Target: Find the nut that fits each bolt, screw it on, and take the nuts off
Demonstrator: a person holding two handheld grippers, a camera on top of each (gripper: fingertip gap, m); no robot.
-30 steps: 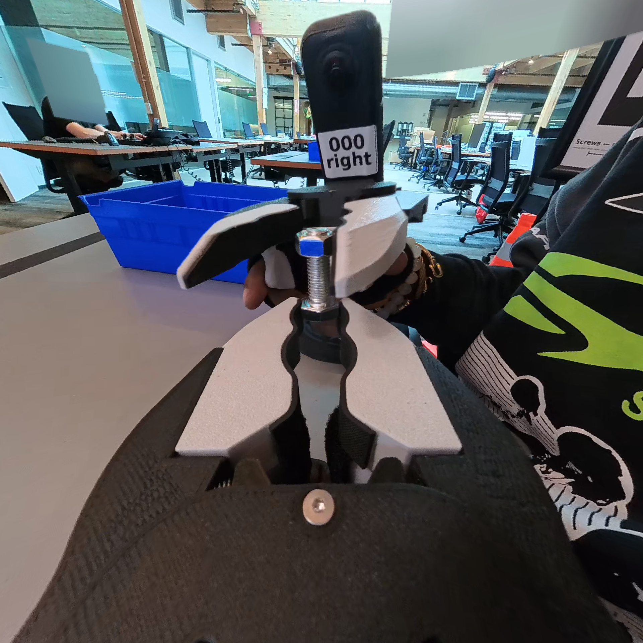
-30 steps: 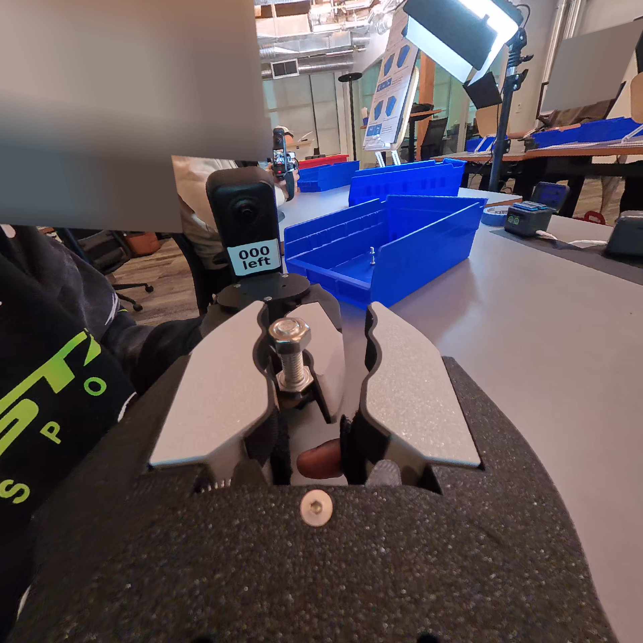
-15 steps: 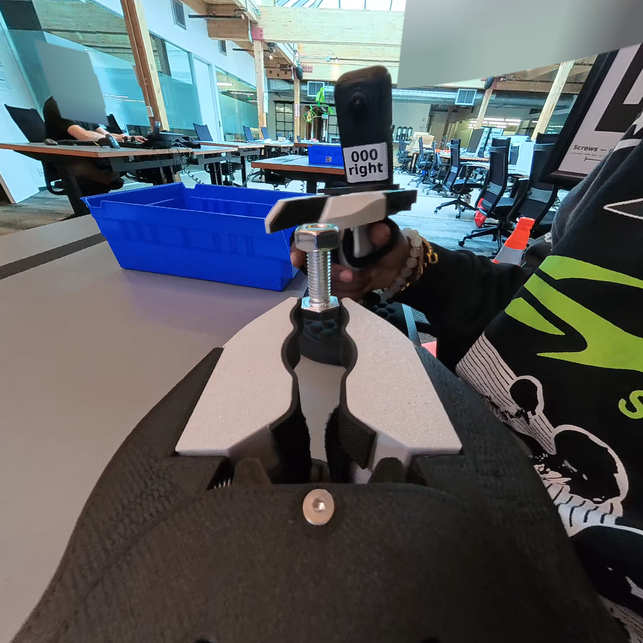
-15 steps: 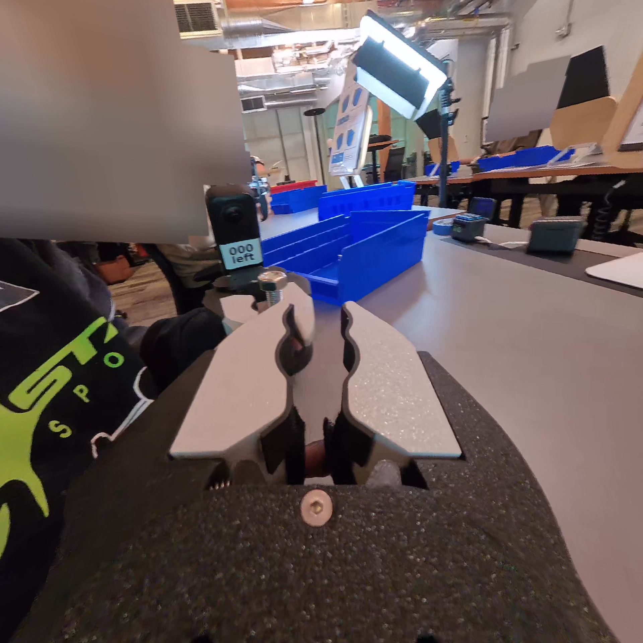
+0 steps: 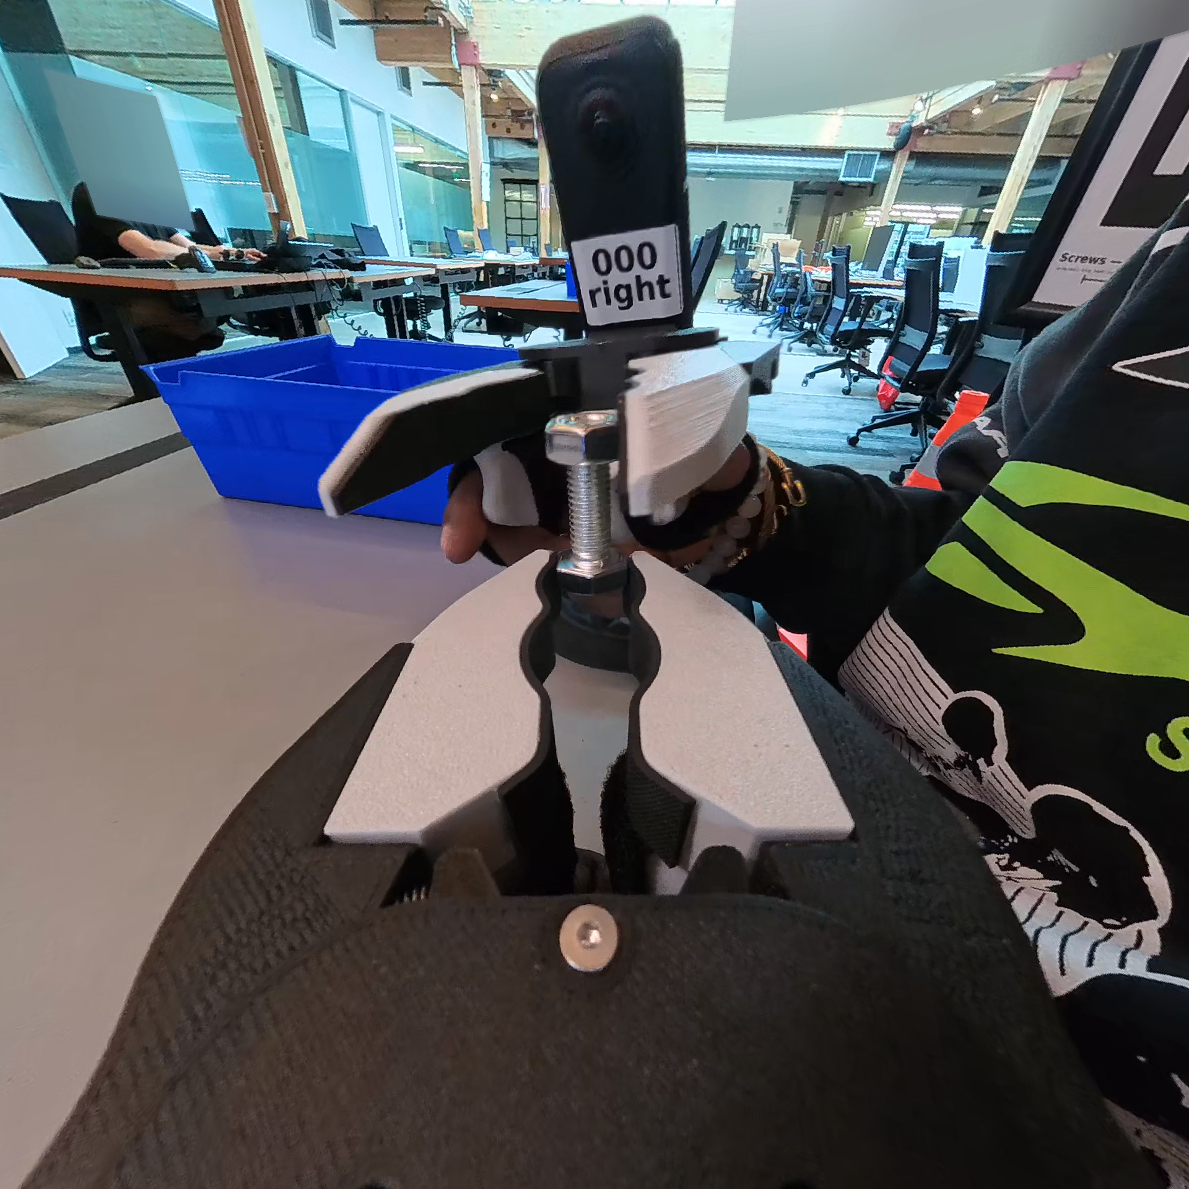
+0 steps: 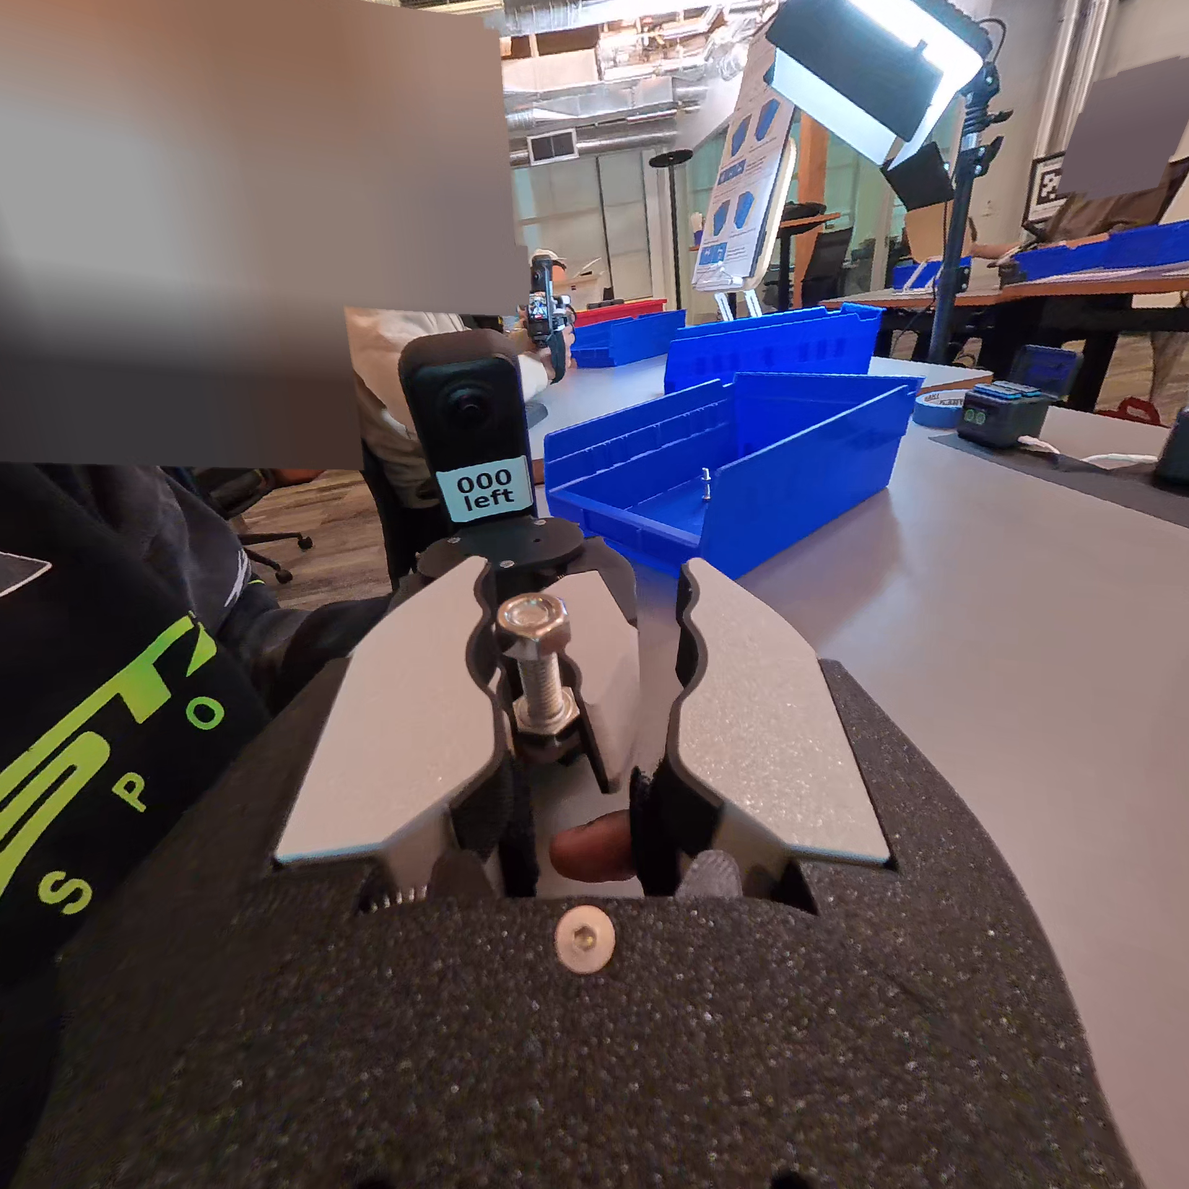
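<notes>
A silver hex bolt (image 5: 587, 495) stands upright, head (image 5: 582, 436) on top, with a silver nut (image 5: 589, 571) low on its thread. My left gripper (image 5: 590, 566) is shut on that nut and holds the bolt above the grey table (image 5: 161, 643). My right gripper (image 6: 582, 579) is open around the bolt head (image 6: 533, 623). Its left finger (image 6: 412, 701) lies close beside the head and its right finger (image 6: 759, 701) stands well clear. The left wrist view shows the right gripper's fingers (image 5: 682, 424) spread on both sides of the head.
A blue bin (image 6: 804, 476) stands on the table beyond the grippers, with a small bolt (image 6: 706, 482) upright inside; it also shows in the left wrist view (image 5: 276, 412). More blue bins, a tape roll (image 6: 936, 405) and small devices sit farther back. The person's dark sleeve is at the side.
Half a second ago my right gripper was drawn back with its jaws narrowed. Now it is back around the bolt head with the jaws wide open. The left gripper keeps the nut.
</notes>
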